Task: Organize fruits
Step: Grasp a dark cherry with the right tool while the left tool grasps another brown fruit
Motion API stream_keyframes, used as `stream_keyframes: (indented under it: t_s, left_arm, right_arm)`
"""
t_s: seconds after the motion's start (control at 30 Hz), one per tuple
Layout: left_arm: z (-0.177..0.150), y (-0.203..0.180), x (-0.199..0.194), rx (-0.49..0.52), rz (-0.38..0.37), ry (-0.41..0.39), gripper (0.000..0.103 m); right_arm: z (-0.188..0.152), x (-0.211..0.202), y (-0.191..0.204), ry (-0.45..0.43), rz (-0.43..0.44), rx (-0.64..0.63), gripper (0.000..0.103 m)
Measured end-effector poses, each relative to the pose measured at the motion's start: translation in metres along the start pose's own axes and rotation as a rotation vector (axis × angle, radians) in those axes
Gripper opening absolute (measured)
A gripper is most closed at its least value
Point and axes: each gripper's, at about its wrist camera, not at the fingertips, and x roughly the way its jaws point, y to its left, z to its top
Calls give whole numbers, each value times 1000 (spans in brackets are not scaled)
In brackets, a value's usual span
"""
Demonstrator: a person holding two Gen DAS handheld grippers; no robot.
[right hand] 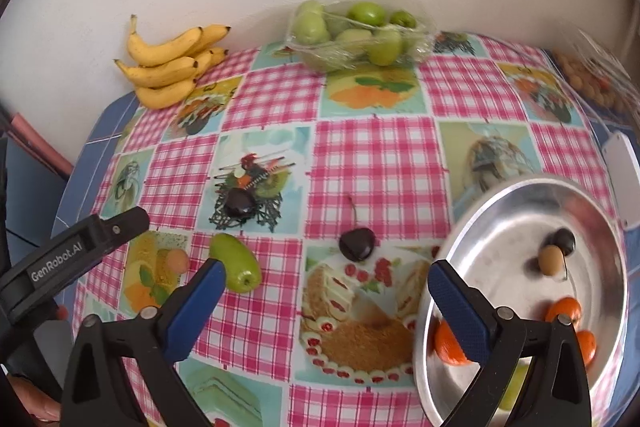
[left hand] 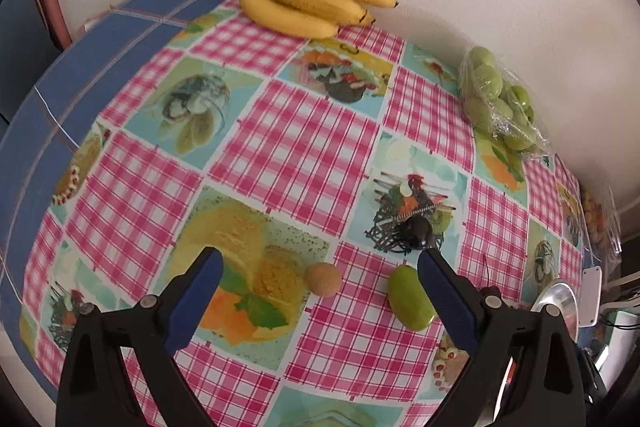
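The round shiny metal bowl (right hand: 500, 227) at the table's right already holds small orange fruits, a tan ball and a dark cherry. Loose on the checked cloth lie an oblong green fruit (left hand: 410, 297), a dark stemmed cherry (right hand: 357, 243) and a small round tan fruit (left hand: 324, 279). Both the left gripper (left hand: 320, 263) and right gripper (right hand: 326, 277) gape empty. Probably gathering continues; next, the left should close around the tan fruit
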Motion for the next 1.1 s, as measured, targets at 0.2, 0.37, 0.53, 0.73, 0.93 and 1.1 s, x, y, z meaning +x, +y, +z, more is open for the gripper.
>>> stream_keyframes:
  t_s: [0.2,0.37,0.53,0.73,0.93,1.1]
  left_arm:
    - [2,9,13,-15,2,26,97]
    - [2,12,25,-33,-34,68,91]
    - [2,18,36,-46,-48,107,77]
    - [4,25,39,-66,-51,113,65]
    - [1,20,42,-49,-70,130,49]
    - [0,14,44,-32,-83,143,41]
  right_arm:
    - [6,12,6,-1,-3,-32,74]
    - [8,26,1,12,-2,-31,62]
    - [4,40,-11,35,-12,2,54]
    - [1,49,-18,51,-15,17,50]
    - [1,54,-22,55,-11,35,45]
    - [0,57,-24,57,-18,45,44]
